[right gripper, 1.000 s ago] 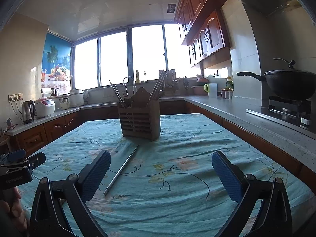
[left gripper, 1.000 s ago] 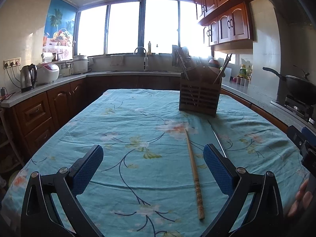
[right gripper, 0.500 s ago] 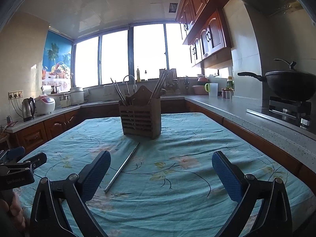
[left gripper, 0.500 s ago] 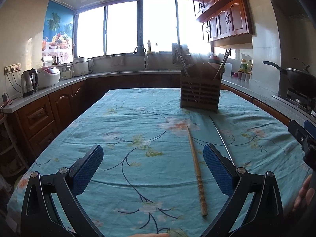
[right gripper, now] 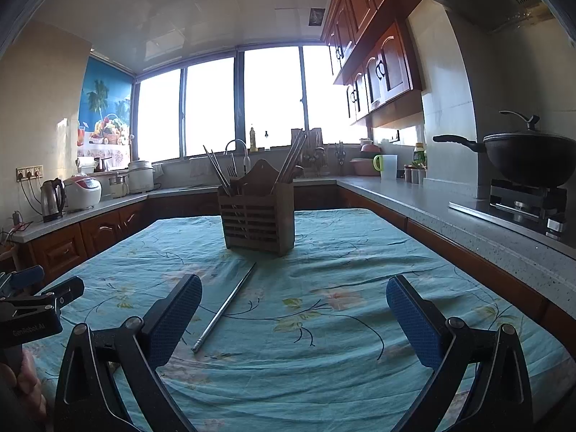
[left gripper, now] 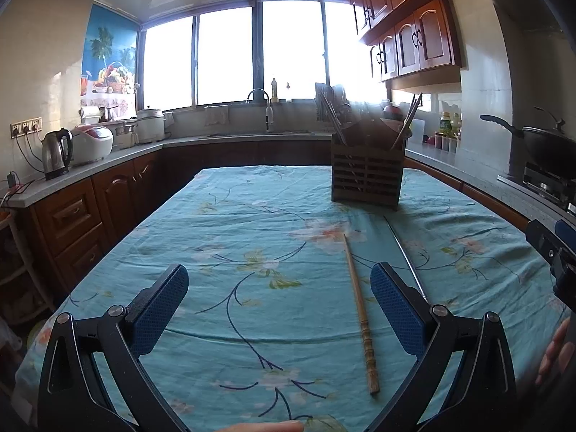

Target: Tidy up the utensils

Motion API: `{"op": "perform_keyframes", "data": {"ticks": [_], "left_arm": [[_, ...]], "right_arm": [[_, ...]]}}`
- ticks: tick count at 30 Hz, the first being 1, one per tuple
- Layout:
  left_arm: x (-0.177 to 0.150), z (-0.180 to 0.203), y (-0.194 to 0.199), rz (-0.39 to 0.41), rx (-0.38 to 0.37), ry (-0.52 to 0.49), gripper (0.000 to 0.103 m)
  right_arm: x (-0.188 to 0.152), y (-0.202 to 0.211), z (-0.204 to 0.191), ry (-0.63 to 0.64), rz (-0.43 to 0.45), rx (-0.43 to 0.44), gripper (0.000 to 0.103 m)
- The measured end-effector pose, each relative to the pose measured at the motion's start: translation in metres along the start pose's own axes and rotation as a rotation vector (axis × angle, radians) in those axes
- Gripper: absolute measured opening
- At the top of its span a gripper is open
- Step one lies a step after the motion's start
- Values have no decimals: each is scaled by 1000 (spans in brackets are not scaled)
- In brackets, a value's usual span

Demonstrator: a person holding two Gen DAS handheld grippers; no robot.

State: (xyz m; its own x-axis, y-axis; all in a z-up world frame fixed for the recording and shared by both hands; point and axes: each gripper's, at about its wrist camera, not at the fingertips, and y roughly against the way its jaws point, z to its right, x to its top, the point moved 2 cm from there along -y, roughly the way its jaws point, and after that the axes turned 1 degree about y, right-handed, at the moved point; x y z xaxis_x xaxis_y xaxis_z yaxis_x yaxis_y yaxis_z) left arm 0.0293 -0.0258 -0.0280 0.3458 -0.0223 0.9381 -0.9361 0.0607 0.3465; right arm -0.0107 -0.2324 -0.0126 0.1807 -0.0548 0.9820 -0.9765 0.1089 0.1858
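A wooden slatted utensil holder (left gripper: pixel 367 180) stands on the table's far part, with chopsticks sticking out; it also shows in the right wrist view (right gripper: pixel 257 221). A wooden chopstick (left gripper: pixel 360 309) lies on the cloth between my left gripper's (left gripper: pixel 279 309) open pads, near the right pad (left gripper: pixel 396 313). A metal chopstick (left gripper: pixel 406 255) lies to its right, and shows in the right wrist view (right gripper: pixel 225 309) just inside the left pad (right gripper: pixel 176 316) of my open, empty right gripper (right gripper: pixel 293 318).
The table carries a teal floral cloth (left gripper: pixel 252 252). Counters run around it: kettle (left gripper: pixel 55 153) and rice cooker (left gripper: pixel 91 144) on the left, sink at the back, a wok (right gripper: pixel 529 154) on the stove at the right.
Both grippers have pulled back and lifted slightly; the holder looks a little farther. Both stay open. The chopsticks have not moved.
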Motion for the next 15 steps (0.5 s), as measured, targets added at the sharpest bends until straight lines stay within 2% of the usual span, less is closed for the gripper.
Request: {"op": "perform_keyframes", "data": {"ticks": [15], "left_arm": [[1, 1, 3, 14, 0, -11, 103]], "right_arm": [[3, 0, 1, 2, 10, 2, 103]]}}
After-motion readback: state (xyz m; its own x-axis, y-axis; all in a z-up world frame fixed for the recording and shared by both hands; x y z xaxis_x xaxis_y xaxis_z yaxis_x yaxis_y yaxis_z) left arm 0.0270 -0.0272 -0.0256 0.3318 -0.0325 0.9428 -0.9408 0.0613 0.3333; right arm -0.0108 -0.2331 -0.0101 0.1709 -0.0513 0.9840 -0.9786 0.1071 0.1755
